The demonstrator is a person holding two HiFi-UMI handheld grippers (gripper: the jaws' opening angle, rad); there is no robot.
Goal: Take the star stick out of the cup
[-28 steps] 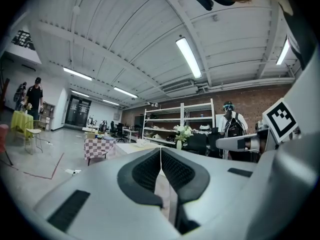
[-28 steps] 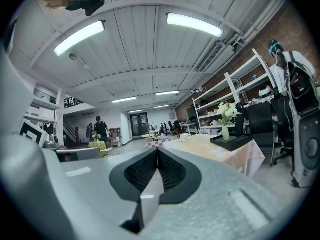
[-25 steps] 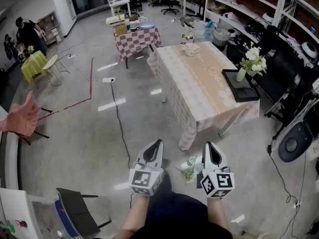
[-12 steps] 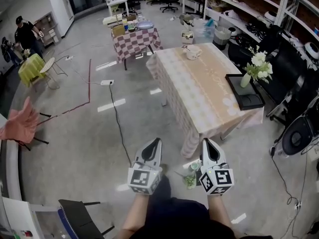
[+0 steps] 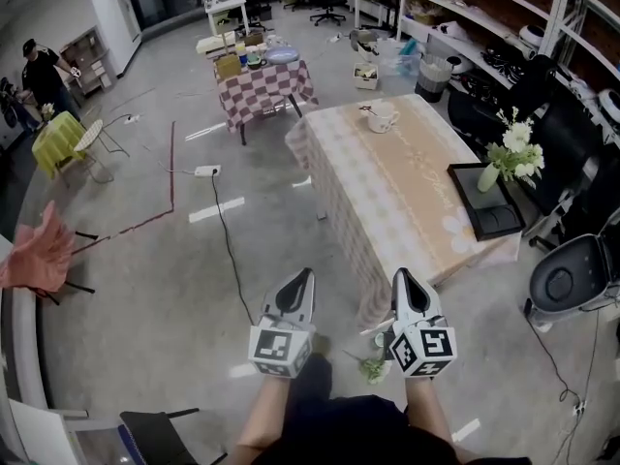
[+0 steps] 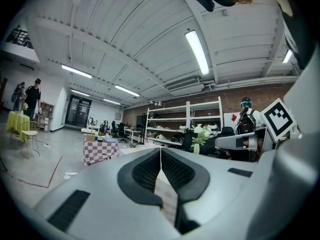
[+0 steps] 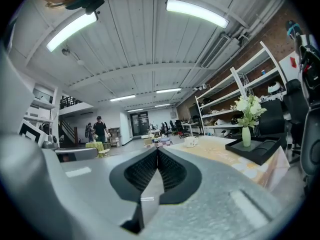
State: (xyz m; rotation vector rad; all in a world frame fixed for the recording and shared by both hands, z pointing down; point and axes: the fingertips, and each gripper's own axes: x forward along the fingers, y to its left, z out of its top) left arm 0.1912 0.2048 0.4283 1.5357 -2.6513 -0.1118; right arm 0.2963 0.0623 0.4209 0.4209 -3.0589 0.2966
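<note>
A white cup (image 5: 381, 117) stands at the far end of a long table (image 5: 407, 211) covered in a beige patterned cloth; something thin rests at its rim, too small to make out. The right gripper view shows the cup (image 7: 191, 142) far off on the tabletop. My left gripper (image 5: 308, 275) and right gripper (image 5: 398, 273) are held level side by side over the floor, short of the table's near end. Both are shut with nothing between the fingers, as the left gripper (image 6: 160, 149) and right gripper (image 7: 157, 149) show in their own views.
A vase of white flowers (image 5: 513, 153) and a black tray (image 5: 489, 201) sit on the table's right side. A checkered table (image 5: 257, 80) stands beyond. A cable (image 5: 228, 231) crosses the floor. Green litter (image 5: 371, 364) lies below my grippers. Shelves (image 5: 542, 27) and chairs line the right.
The table and the rest of the room have drawn closer in the head view; both grippers have advanced with me, still shut and side by side.
</note>
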